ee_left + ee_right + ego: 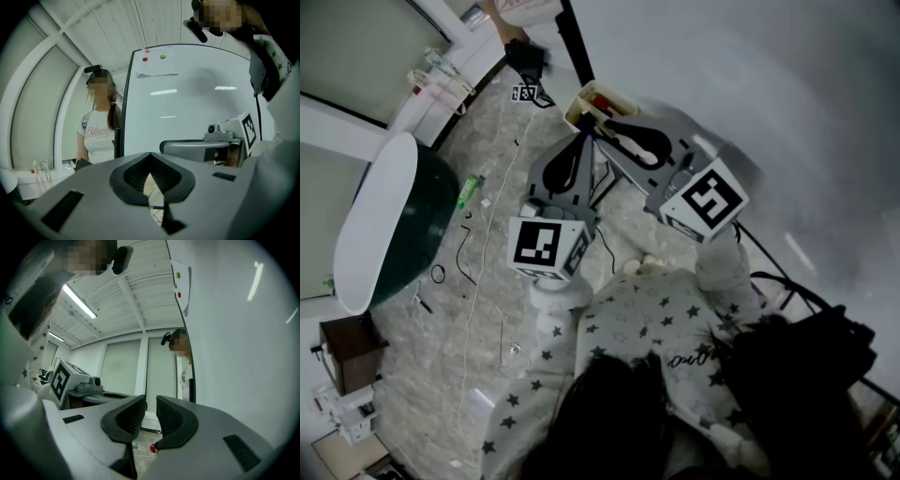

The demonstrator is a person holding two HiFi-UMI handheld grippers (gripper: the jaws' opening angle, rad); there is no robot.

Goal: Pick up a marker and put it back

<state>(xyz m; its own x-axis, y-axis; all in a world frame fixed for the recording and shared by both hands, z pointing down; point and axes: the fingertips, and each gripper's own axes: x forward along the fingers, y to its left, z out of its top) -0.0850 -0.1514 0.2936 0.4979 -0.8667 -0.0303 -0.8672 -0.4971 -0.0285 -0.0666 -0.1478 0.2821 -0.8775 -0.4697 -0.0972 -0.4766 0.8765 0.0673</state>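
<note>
A cream marker tray (578, 110) sits at the whiteboard's lower edge, with dark markers and a red one (599, 98) in it. My right gripper (605, 120) points at the tray from just beside it; in the right gripper view its jaws (150, 420) stand open with nothing between the pads. A small red tip (152, 447) shows below them. My left gripper (584, 139) hangs just left of the tray. Its jaws (151, 157) are shut and empty. I cannot tell whether either gripper touches a marker.
The whiteboard (197, 93) fills the right side, with magnets and a sheet of paper (157, 65) on it. A person (98, 131) stands beside its left edge. On the floor lie cables (464, 253) and a green bottle (467, 191). A white-topped round table (380, 220) stands at left.
</note>
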